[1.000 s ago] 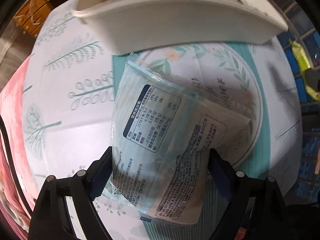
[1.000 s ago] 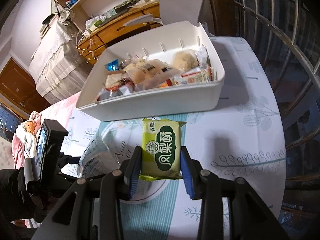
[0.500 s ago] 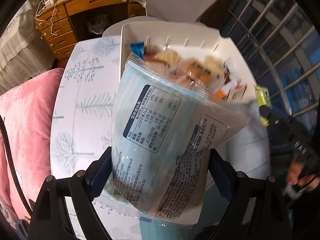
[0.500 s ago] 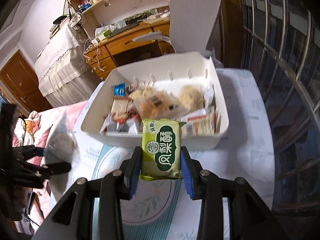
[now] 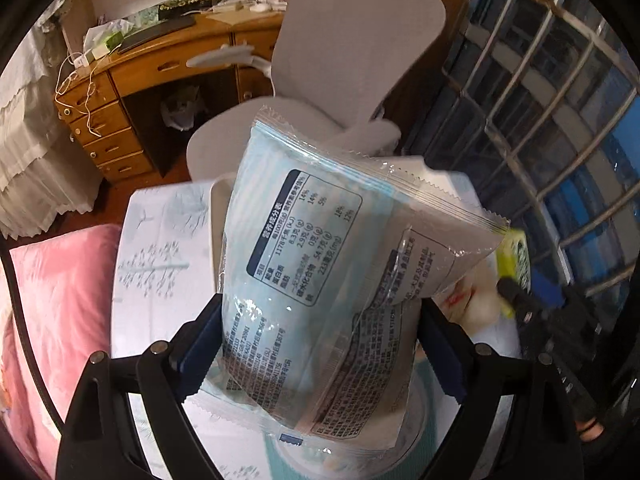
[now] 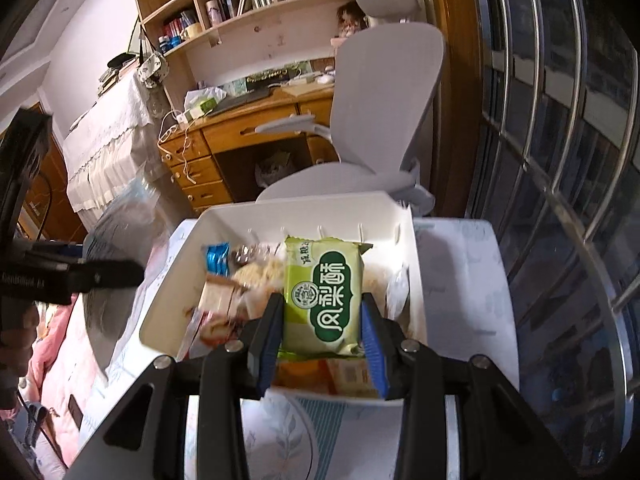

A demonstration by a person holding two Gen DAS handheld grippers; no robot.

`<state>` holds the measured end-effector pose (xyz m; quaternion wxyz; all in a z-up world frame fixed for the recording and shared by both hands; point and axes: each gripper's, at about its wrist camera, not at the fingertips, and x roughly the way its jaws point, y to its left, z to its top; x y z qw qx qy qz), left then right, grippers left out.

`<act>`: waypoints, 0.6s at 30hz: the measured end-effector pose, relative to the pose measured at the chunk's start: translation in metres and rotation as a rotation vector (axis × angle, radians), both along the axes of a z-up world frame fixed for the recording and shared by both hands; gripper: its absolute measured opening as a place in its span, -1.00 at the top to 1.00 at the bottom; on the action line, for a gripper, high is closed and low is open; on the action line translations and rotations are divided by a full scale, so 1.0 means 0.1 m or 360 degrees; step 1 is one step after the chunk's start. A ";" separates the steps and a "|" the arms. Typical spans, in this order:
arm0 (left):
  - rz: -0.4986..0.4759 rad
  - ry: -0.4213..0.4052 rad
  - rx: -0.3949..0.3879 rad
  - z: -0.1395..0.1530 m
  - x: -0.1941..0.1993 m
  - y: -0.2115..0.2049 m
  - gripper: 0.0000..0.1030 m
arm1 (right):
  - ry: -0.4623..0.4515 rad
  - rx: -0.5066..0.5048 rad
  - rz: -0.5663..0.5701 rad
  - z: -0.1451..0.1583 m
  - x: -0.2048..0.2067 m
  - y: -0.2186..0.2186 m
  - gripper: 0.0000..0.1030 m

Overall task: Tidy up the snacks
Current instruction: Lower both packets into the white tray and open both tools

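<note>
My left gripper [image 5: 320, 344] is shut on a large pale blue snack bag [image 5: 320, 264] with a printed nutrition table, held high above the table; the bag hides most of the white bin [image 5: 218, 208]. My right gripper [image 6: 322, 328] is shut on a green pineapple-cake packet [image 6: 322, 296] and holds it over the white bin [image 6: 412, 280], which holds several snack packets. The left gripper and its bag show blurred at the left of the right wrist view [image 6: 100, 274]. The green packet also shows in the left wrist view [image 5: 516, 256].
The bin stands on a table with a white and teal leaf-print cloth [image 6: 464, 280]. A grey office chair [image 6: 384, 120] and a wooden desk [image 6: 248, 132] stand behind. Window bars [image 6: 560, 160] lie right. Pink bedding [image 5: 56, 304] lies left.
Both grippers have risen with their packets. The right one moved forward, so the green packet is now over the bin. The left view tilted up off the table.
</note>
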<state>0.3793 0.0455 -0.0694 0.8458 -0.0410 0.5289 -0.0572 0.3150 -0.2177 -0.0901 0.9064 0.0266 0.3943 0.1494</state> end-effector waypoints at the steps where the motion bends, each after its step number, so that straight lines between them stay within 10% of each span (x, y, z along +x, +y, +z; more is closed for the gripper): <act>1: 0.0010 -0.0010 -0.0016 0.02 0.05 -0.01 -0.77 | -0.0006 0.0002 -0.0007 0.01 0.01 0.00 0.27; 6: 0.0122 0.0023 -0.0042 -0.02 0.24 -0.02 -0.81 | -0.0009 0.0021 -0.0081 -0.01 0.08 -0.04 0.08; 8: 0.0150 0.0042 -0.0071 -0.07 0.24 0.01 -0.85 | 0.0018 0.0036 -0.0110 -0.07 0.08 -0.07 -0.30; 18: 0.0213 0.0114 -0.0139 -0.36 -0.36 0.21 -0.86 | 0.0197 0.0053 -0.0221 -0.28 -0.25 -0.16 -0.36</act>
